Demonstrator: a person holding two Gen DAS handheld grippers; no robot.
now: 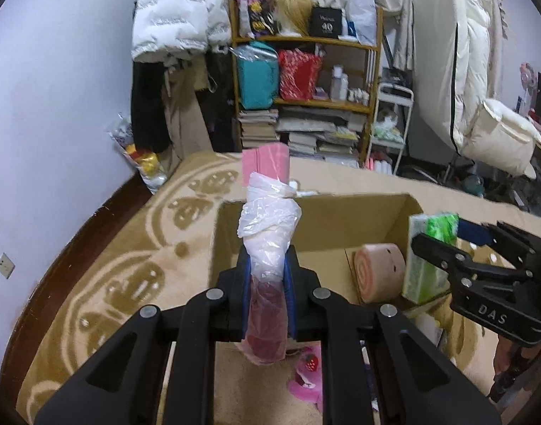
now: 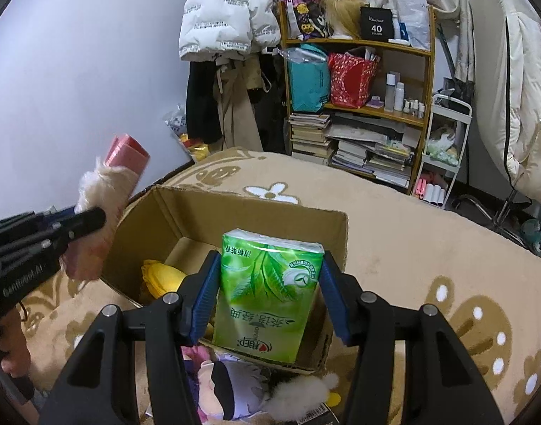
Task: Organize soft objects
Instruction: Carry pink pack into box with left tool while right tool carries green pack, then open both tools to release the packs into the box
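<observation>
Carrying step: left gripper (image 1: 267,276) clamped narrow on plastic-wrapped pink bundle (image 1: 266,233), right gripper (image 2: 268,294) gripping green tissue pack (image 2: 268,294), both above open brown cardboard box (image 2: 235,209). Next: lower inside, release.

I get even, cool indoor light with soft shadows in both views, sharp centres, heavy fisheye bending and black vignetting at the corners, slight blur near the rims.
</observation>
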